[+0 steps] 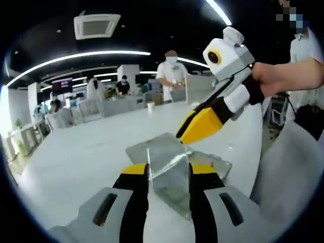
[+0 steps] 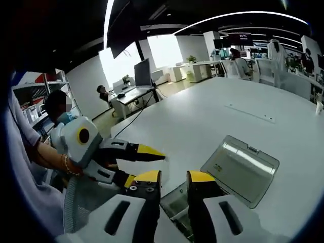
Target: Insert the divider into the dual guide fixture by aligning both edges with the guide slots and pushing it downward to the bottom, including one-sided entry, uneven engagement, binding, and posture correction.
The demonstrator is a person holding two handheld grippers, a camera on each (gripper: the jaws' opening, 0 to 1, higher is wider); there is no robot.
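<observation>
Divider [image 1: 169,174]: upright between the left gripper's [image 1: 168,178] jaws, over the table's [image 1: 91,152] near edge.
Fixture [image 1: 202,161]: flat on the table, just behind and under the divider.
Right gripper [image 1: 195,126]: above the fixture, right of the divider, tips pointing down-left.
Clear tray [image 2: 242,168]: on the table in the right gripper view, right of that gripper's [image 2: 173,178] jaws.
Left gripper, right gripper view [image 2: 147,150]: left of the jaws.
People, desks: beyond the table's far edge.

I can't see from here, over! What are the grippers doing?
Left gripper shut on clear divider, held above white table. Right gripper on the divider's edge, grip unclear. Clear fixture lies nearby.
</observation>
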